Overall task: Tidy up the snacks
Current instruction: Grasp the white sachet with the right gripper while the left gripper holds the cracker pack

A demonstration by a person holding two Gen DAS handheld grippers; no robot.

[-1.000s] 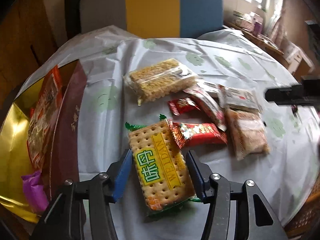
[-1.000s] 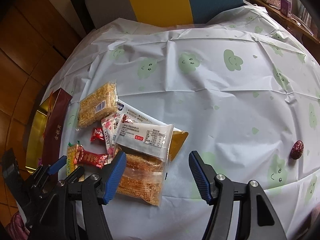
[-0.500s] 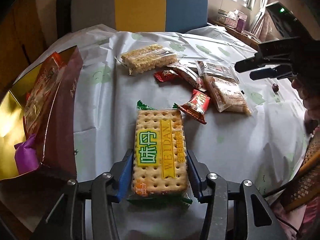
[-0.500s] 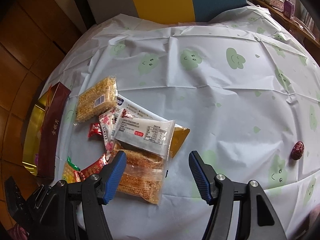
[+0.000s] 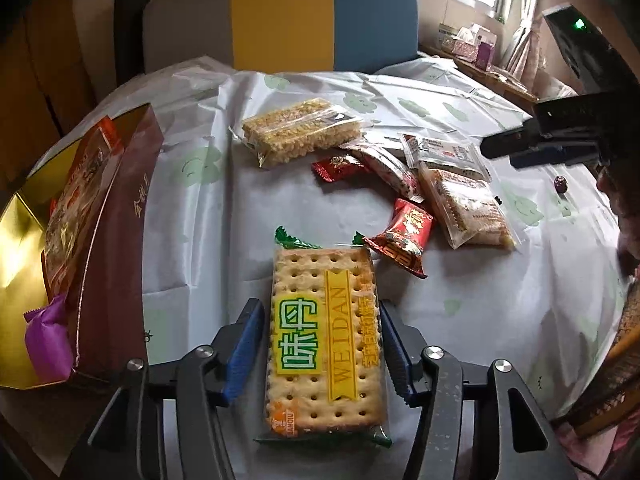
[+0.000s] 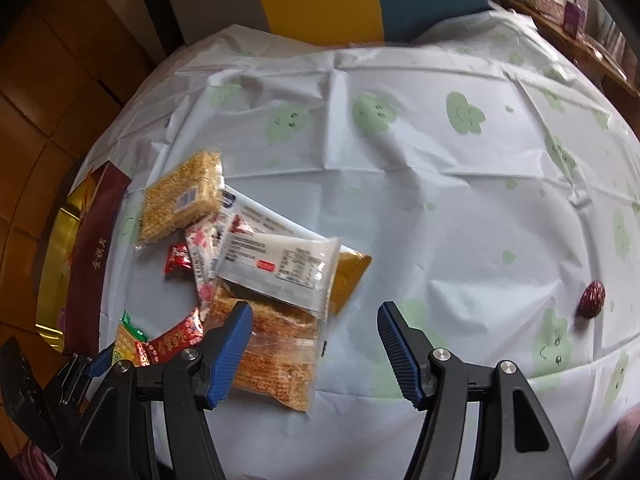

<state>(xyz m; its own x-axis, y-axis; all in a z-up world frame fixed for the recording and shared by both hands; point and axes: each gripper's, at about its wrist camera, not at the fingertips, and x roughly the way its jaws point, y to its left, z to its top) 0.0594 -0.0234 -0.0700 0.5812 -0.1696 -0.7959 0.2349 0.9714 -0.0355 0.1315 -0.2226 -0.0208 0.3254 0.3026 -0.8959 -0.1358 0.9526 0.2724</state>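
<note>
Several wrapped snacks [image 5: 404,184] are left on the bench; one green-edged cracker packet [image 5: 326,344] is pinched by the left gripper [image 5: 322,346], the right gripper [image 6: 316,350] spread empty.

left wrist: near, downward | right wrist: steeper | shared: snack pile [image 5: 400,176]

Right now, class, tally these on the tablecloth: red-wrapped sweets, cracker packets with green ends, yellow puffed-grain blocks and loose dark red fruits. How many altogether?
red-wrapped sweets: 2
cracker packet: 1
puffed-grain block: 1
loose dark red fruit: 1
Total: 5
</note>
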